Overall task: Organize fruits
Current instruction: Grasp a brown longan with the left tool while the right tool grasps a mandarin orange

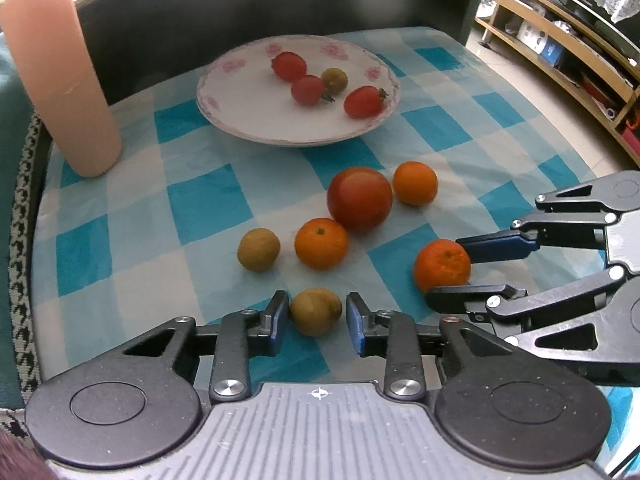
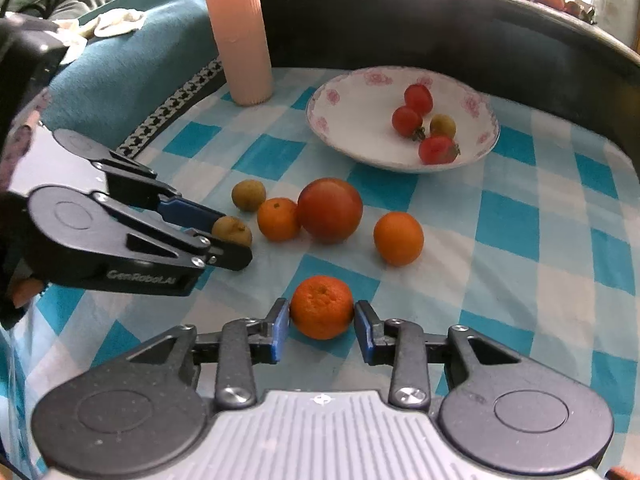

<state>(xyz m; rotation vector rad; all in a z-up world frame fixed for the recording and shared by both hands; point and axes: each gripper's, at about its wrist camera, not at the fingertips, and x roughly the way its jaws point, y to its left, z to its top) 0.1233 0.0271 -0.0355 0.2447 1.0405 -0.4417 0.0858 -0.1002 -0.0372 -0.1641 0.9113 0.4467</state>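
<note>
My left gripper (image 1: 316, 314) sits around a yellow-brown longan (image 1: 315, 311) on the checked cloth, its blue pads close at each side with small gaps. My right gripper (image 2: 322, 316) is shut on a wrinkled mandarin (image 2: 322, 306), its pads touching both sides. That mandarin also shows in the left wrist view (image 1: 441, 266) between the right gripper's fingers (image 1: 496, 245). A large red tomato (image 1: 359, 199), two more mandarins (image 1: 321, 243) (image 1: 415, 183) and another longan (image 1: 258, 249) lie on the cloth. A white floral plate (image 1: 240, 92) holds three cherry tomatoes (image 1: 307, 89) and a longan (image 1: 334, 80).
A tall ribbed pink cylinder (image 1: 60, 76) stands at the back left of the table. A dark raised wall (image 1: 240, 4) runs behind the plate. Wooden shelves (image 1: 560, 48) stand off to the right. A teal cushion (image 2: 120, 68) lies left of the table.
</note>
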